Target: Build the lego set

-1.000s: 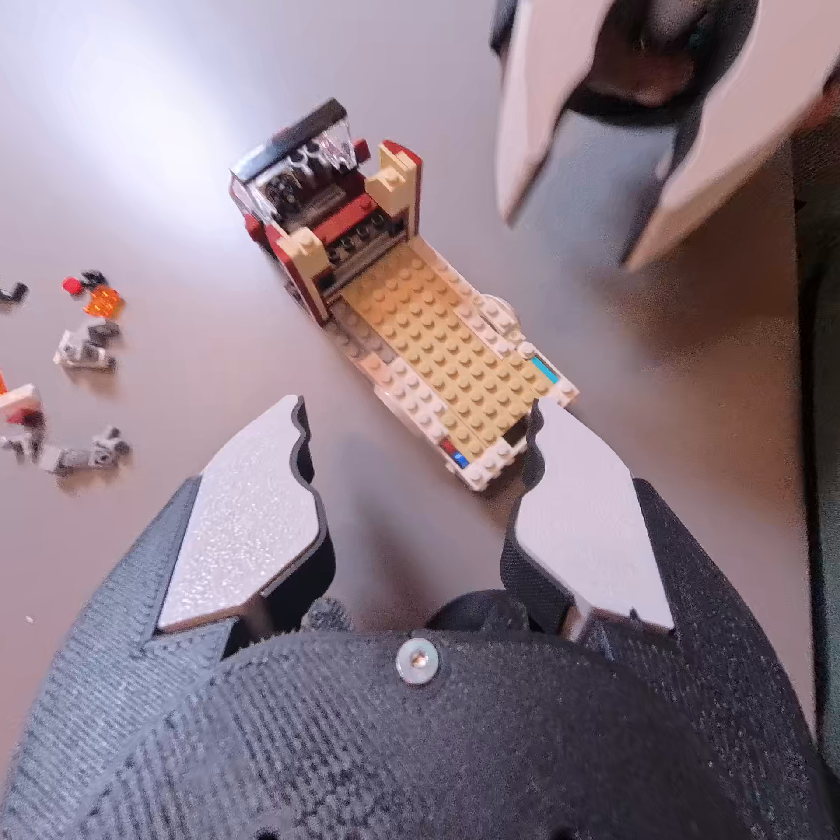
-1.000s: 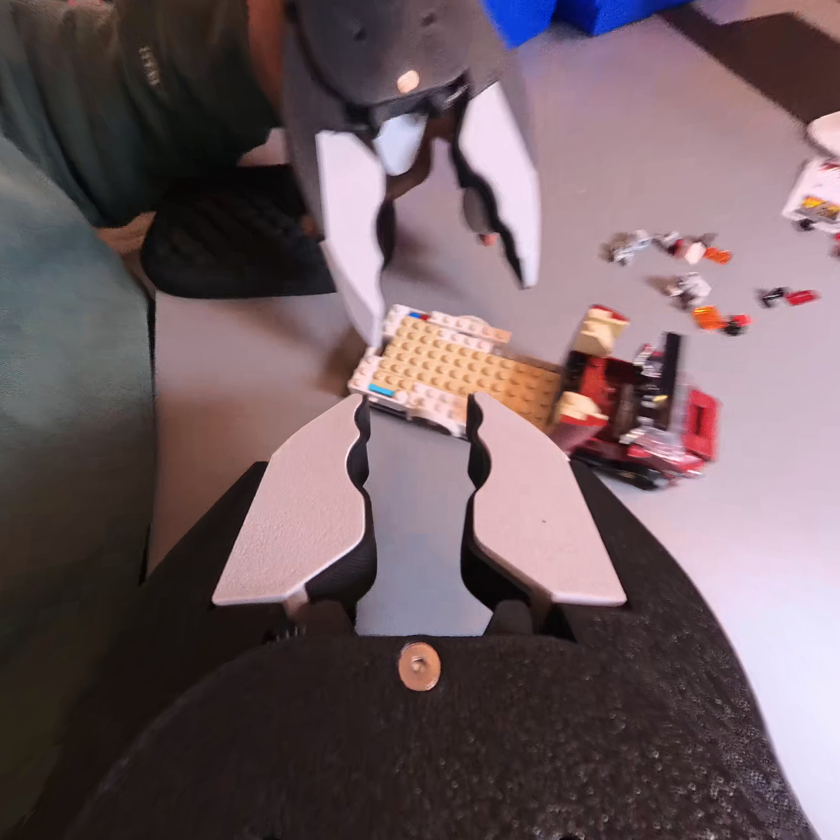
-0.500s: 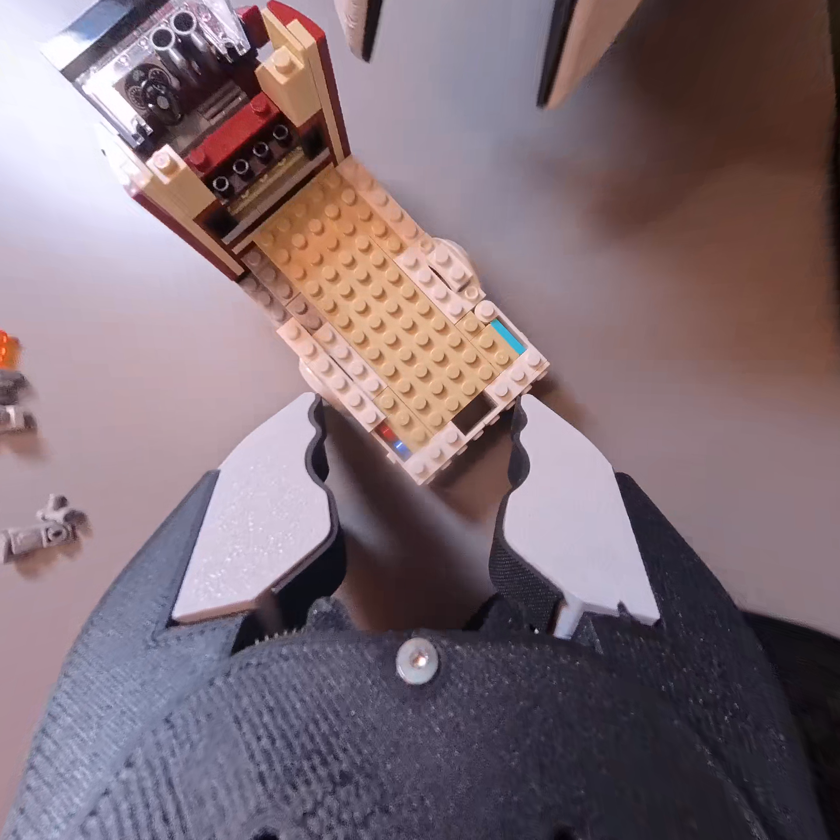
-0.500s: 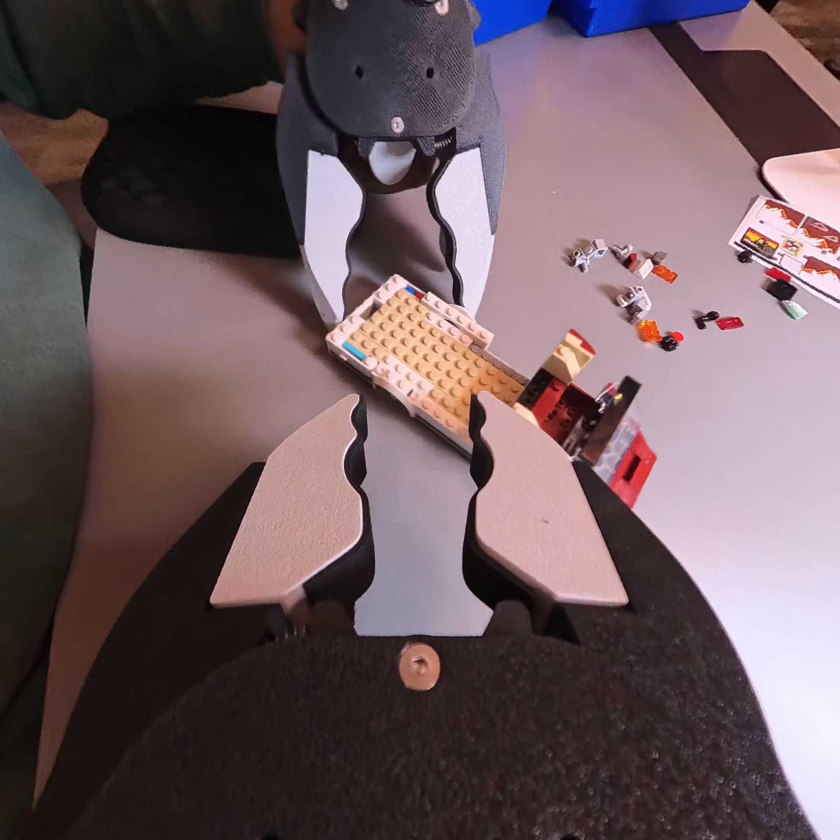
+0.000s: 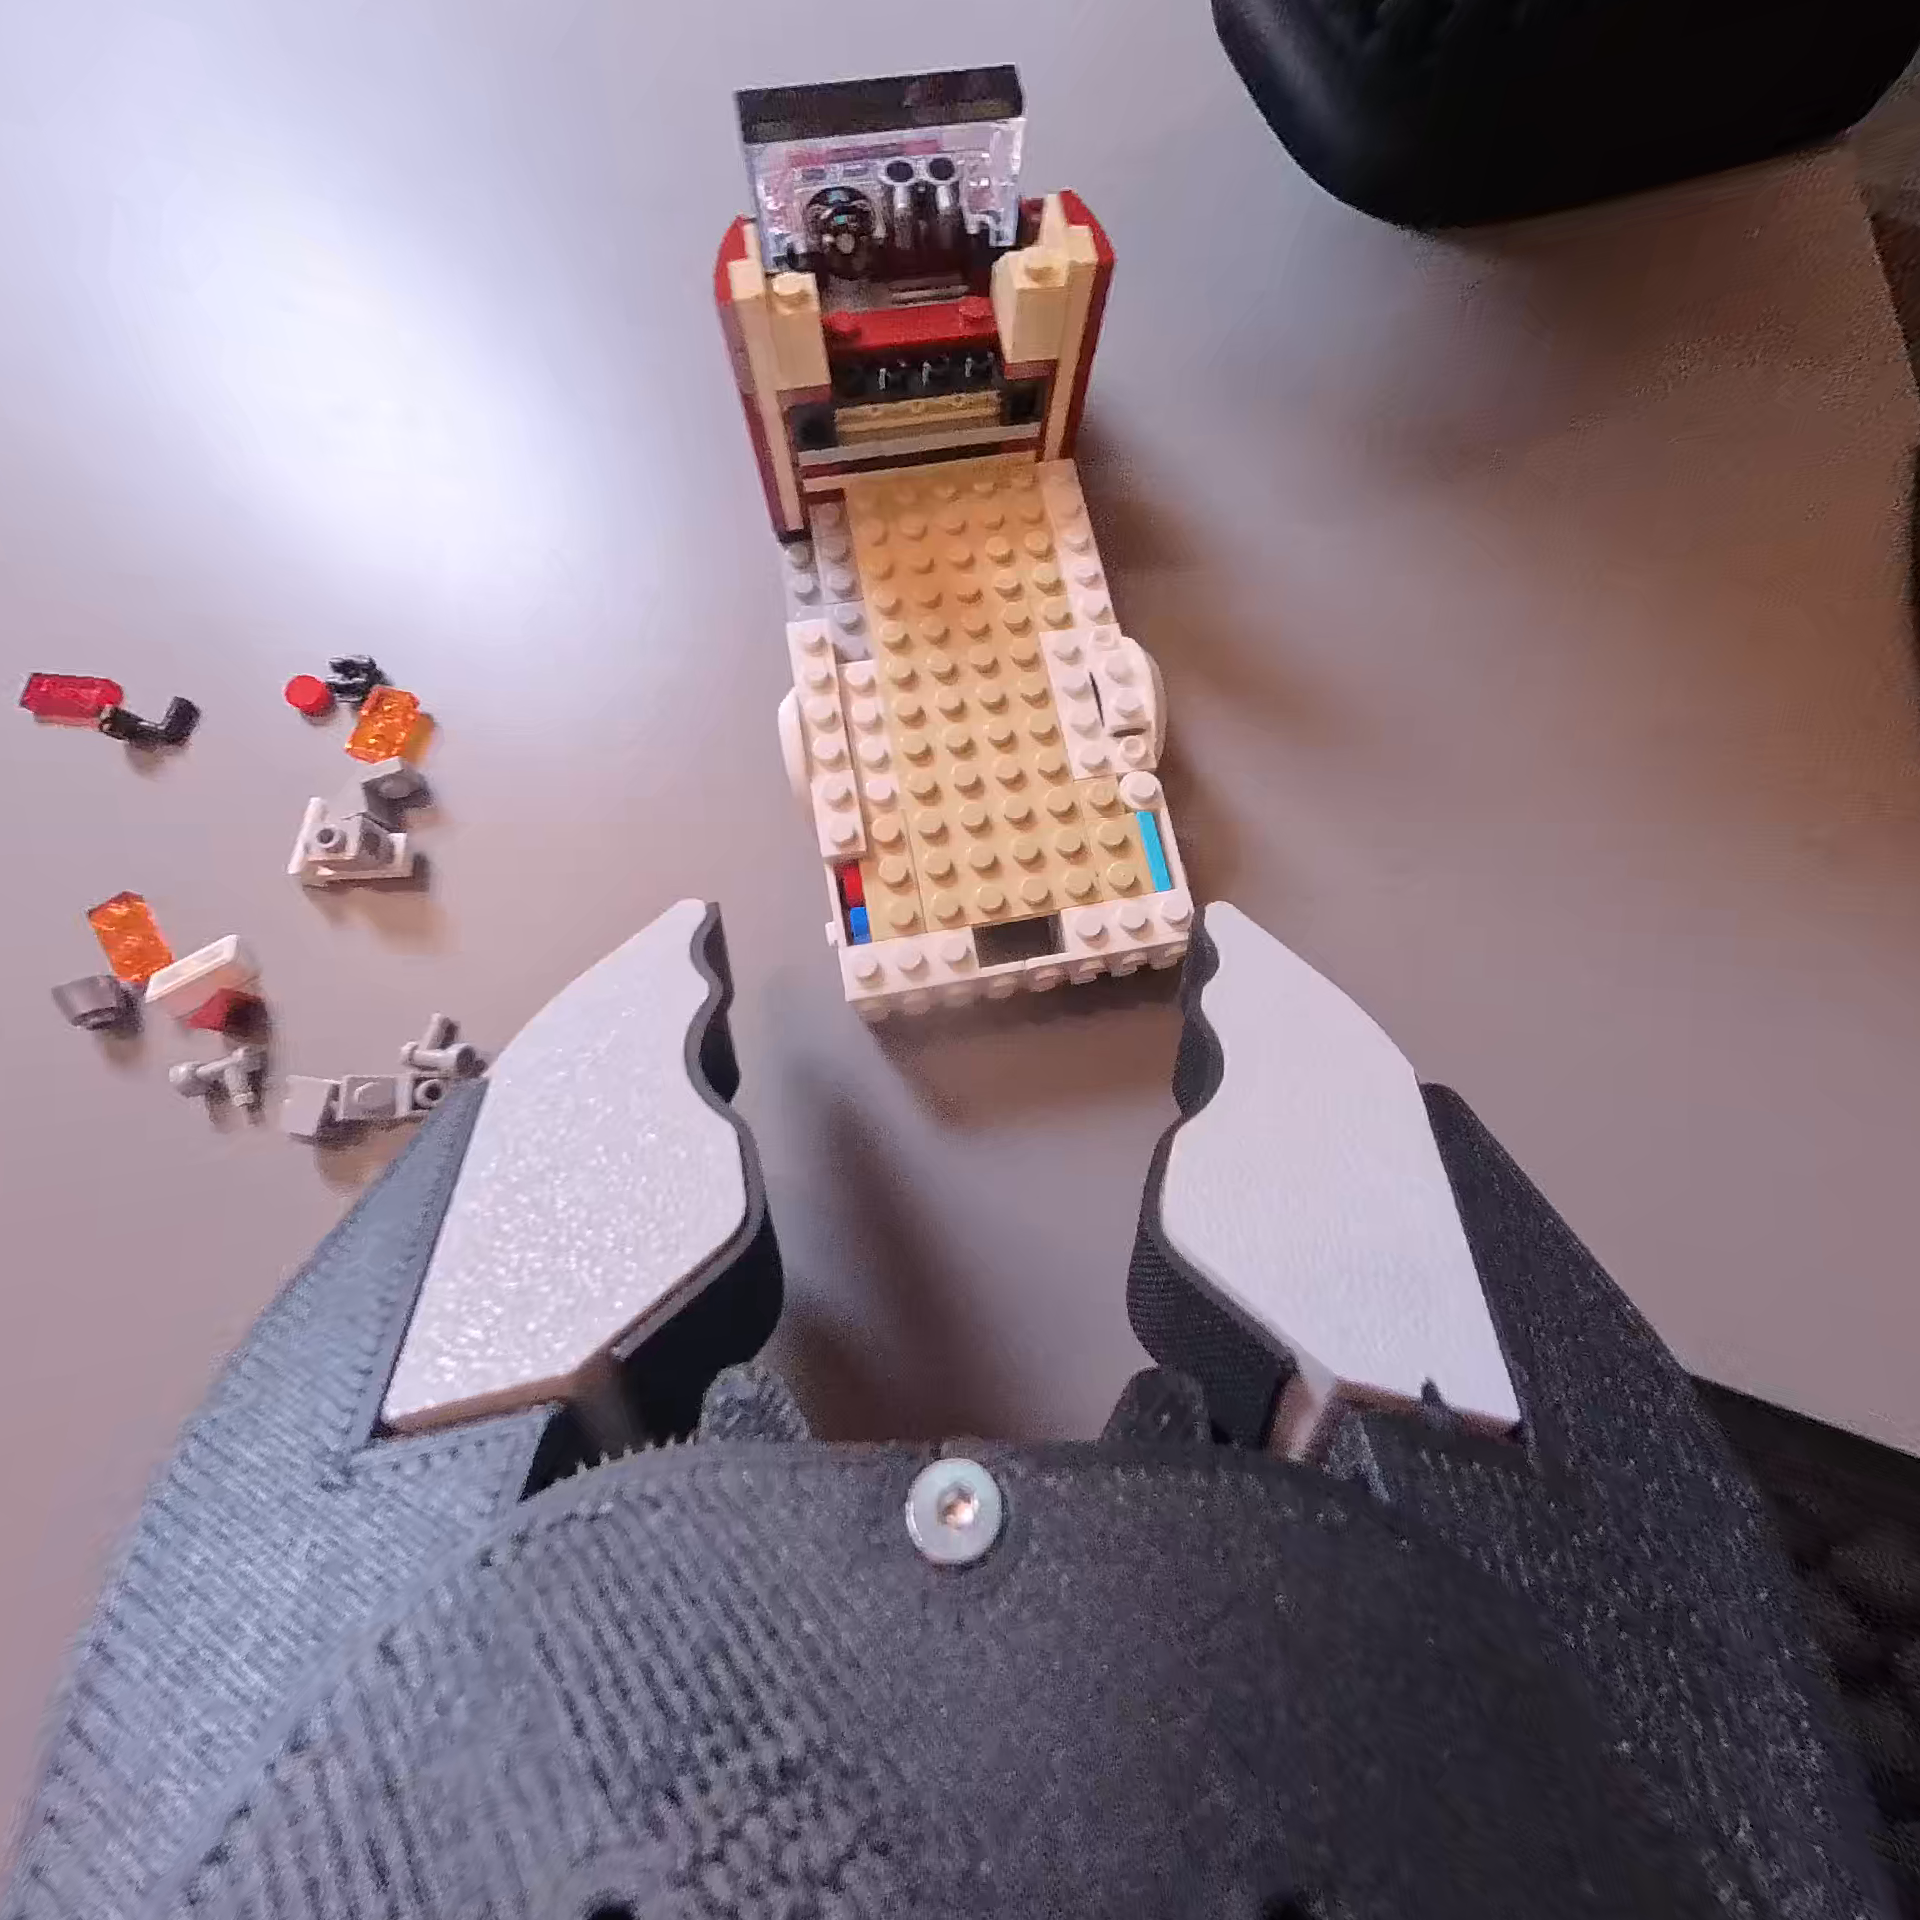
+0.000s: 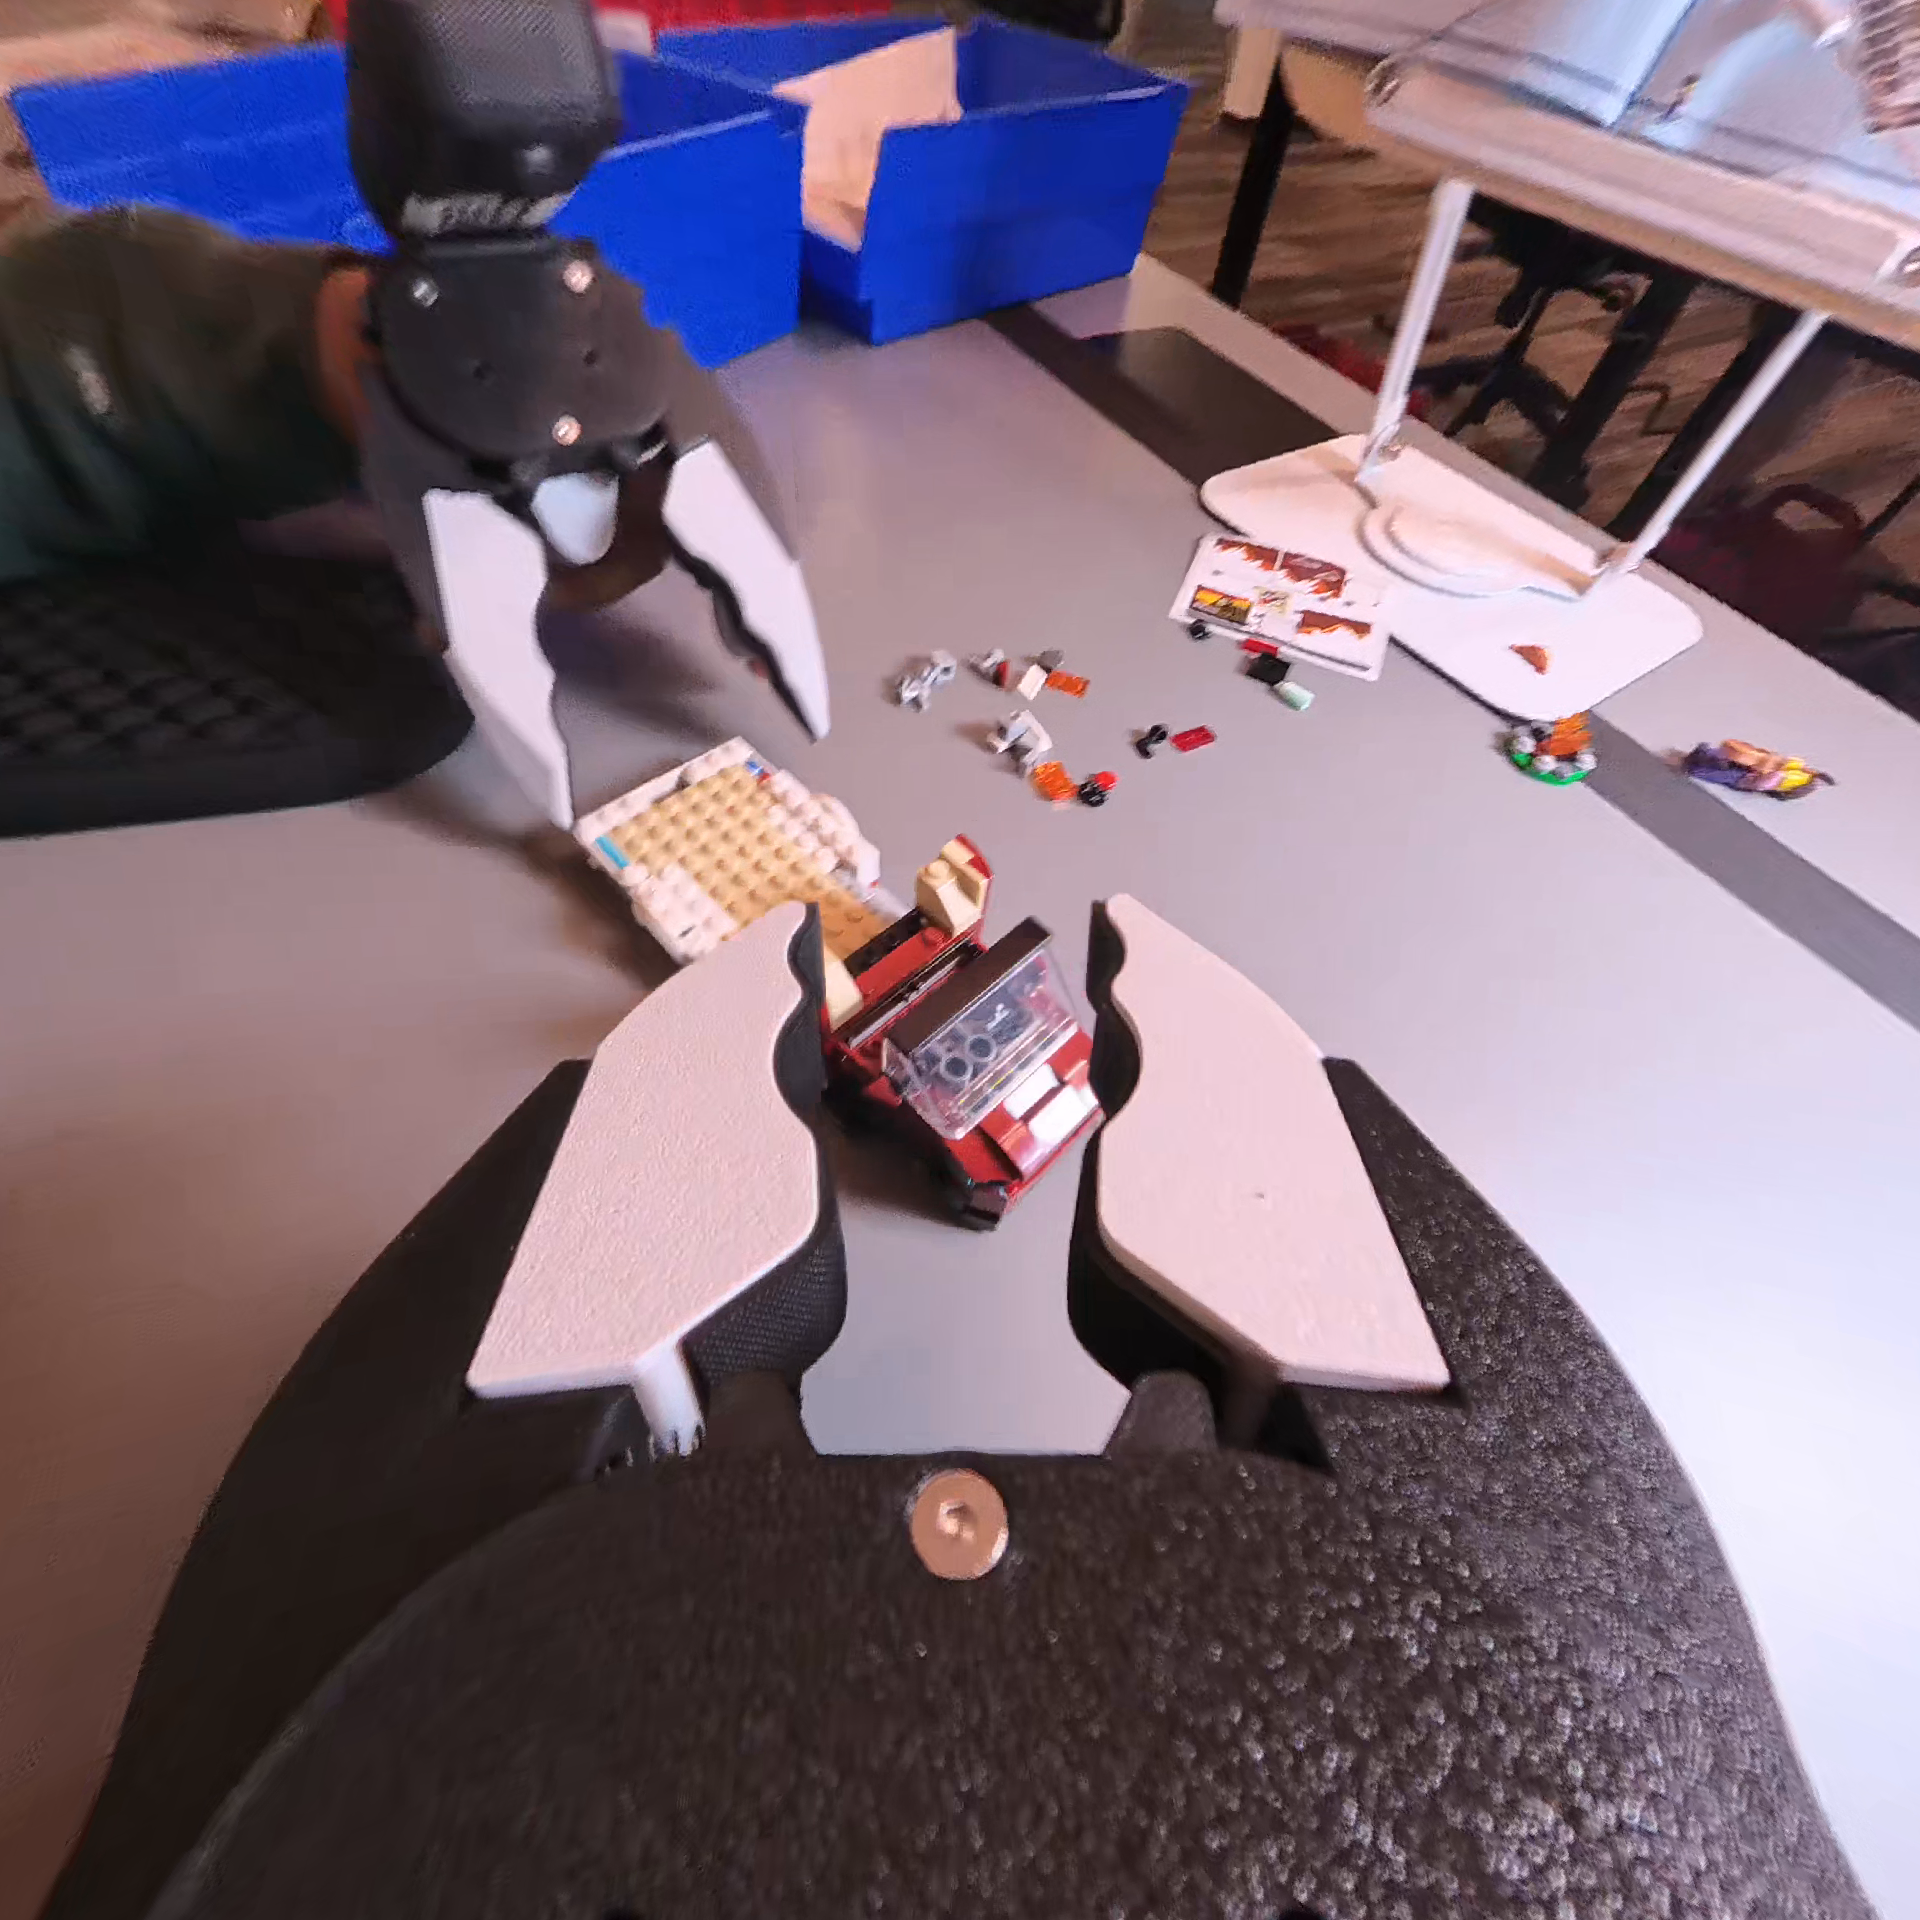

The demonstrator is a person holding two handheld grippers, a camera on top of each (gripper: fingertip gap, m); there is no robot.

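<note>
Left gripper: its fingers are spread wide with nothing between them, hovering just short of the white rear edge of the lego truck.
Right gripper: its fingers are parted and hold nothing; the dark red cab lies between them, with a gap visible on each side in the right wrist view.
Lego truck: stands on the desk, lengthwise between the two grippers; the tan studded bed points toward the left fingers, the cab with its clear windshield toward the right fingers.
Truck bed: tan plates edged in white bricks, with a small blue strip near the rear corner by the left gripper.
Loose lego pieces: scattered on the desk, off to the left of the left fingers and beyond the right fingers; grey, orange, red and black bits, well apart from the truck.
Sticker sheet: lies flat far ahead of the right fingers and to their right, beside the white lamp base.
Blue bins: at the far end of the desk, behind the left gripper as seen from the right wrist.
Desk: grey, smooth, with a darker band across it on the right.
</note>
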